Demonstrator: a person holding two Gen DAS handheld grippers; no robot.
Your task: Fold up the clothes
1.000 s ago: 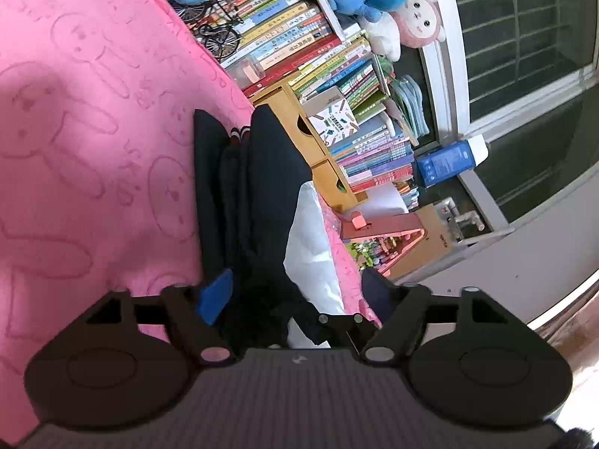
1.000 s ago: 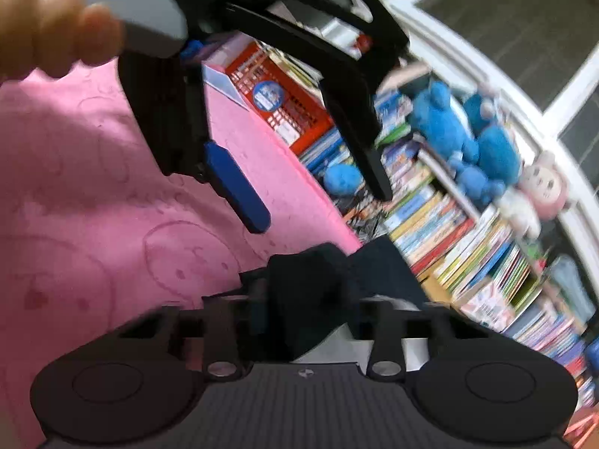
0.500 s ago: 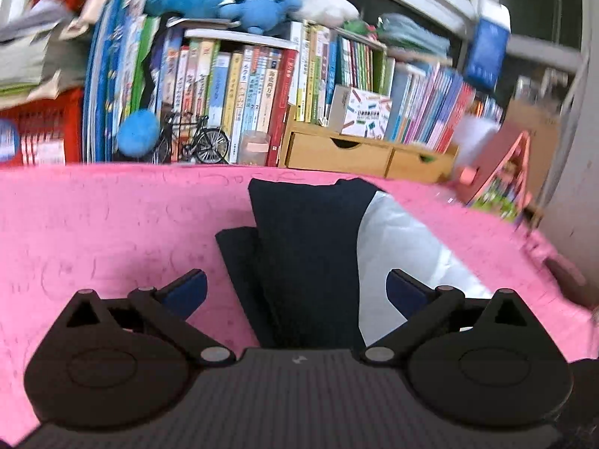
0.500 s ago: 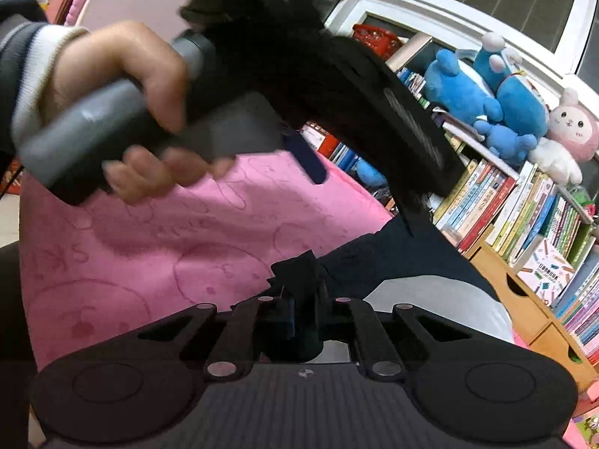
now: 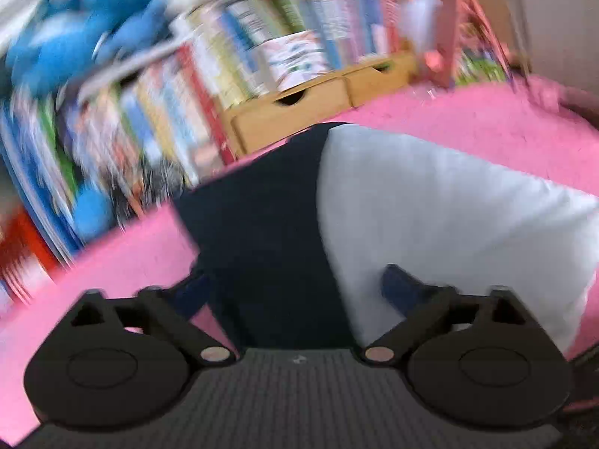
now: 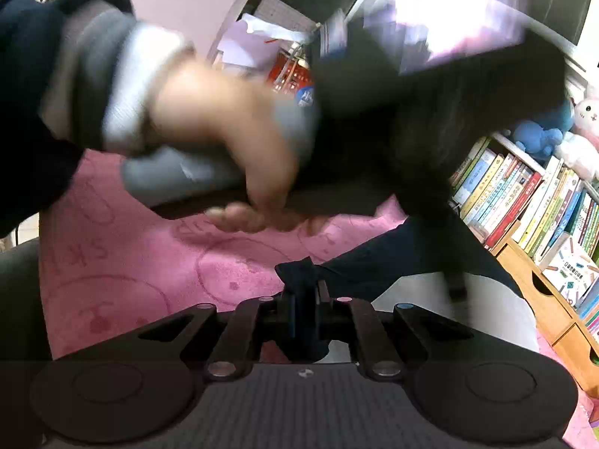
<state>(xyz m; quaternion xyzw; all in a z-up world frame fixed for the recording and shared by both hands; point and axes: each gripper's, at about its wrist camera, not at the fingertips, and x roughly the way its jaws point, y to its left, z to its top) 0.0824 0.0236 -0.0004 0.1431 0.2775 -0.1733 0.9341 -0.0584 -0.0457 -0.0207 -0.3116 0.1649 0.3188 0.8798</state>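
Item: garment, navy and white, lying part-folded on the pink table.
Right tool: clenched on a navy corner of the garment.
Left tool: released, jaws wide, nothing between them, above the cloth.
Step, as we judge it: mid-fold, one corner pinned.
Next, we reckon: the left tool needs an edge to take, so both can carry the fold over.
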